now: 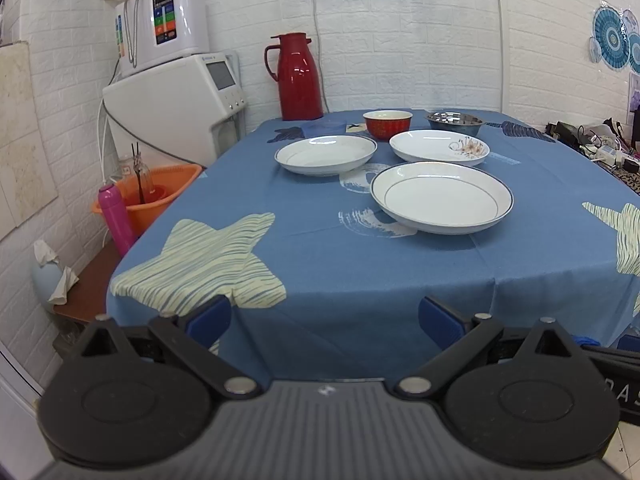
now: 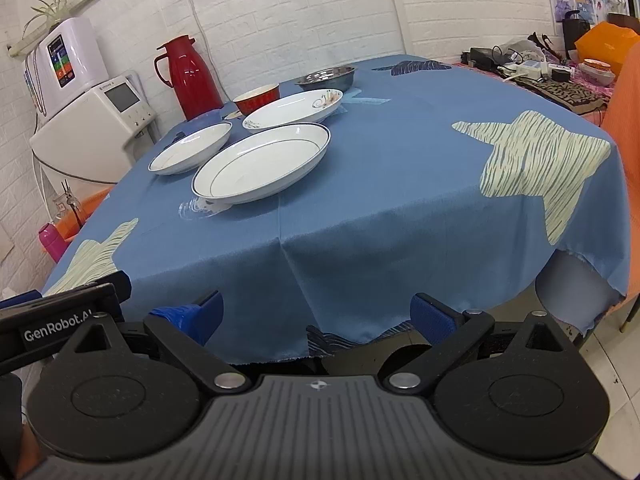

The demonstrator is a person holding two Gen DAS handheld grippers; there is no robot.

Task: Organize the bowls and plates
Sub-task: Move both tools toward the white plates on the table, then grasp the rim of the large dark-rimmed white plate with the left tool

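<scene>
left wrist view, plates (image 1: 442, 197) well beyond left hand-held gripper (image 1: 324, 320), jaws apart, empty

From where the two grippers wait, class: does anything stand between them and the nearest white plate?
Nothing visible does. Only bare blue tablecloth lies between the open left gripper, the open right gripper and the nearest plate.

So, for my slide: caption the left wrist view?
Open left gripper faces three white plates on a blue tablecloth.
</scene>
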